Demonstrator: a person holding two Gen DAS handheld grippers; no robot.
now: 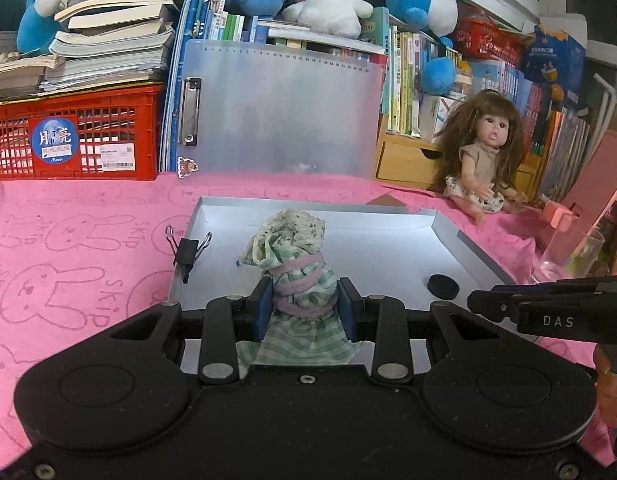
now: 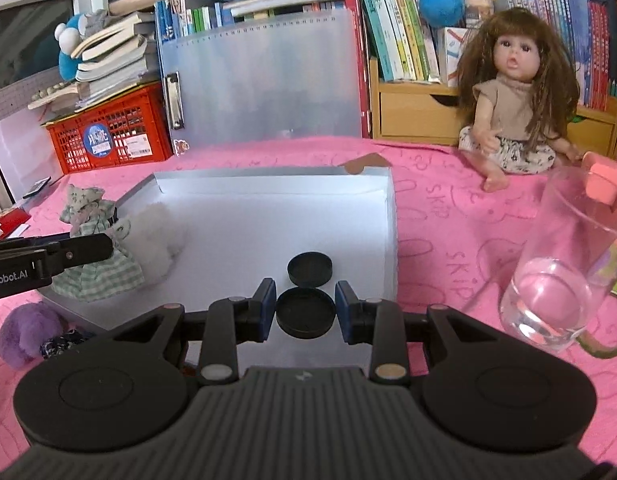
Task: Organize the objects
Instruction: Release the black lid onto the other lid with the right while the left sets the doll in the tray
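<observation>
the shallow white box (image 1: 448,228) is walled on all sides, with bare floor at its middle. the green checked bundle (image 1: 298,280) is clamped upright in the left hand-held gripper (image 1: 306,308) over the box's near-left edge, its lower end hidden. the black cap (image 2: 305,312) is clamped flat in the right hand-held gripper (image 2: 305,312); a second cap (image 2: 310,269) lies just beyond.

The left gripper (image 1: 304,306) is covering the lower part of the cloth bundle (image 1: 298,276) it is pinching. Behind that bundle, a white fluffy thing (image 2: 160,240) is showing only partly. Right of the right gripper (image 2: 305,308), the glass (image 2: 556,280) is running off the edge. The labels on the red crate (image 1: 74,136) are staying unreadable.
</observation>
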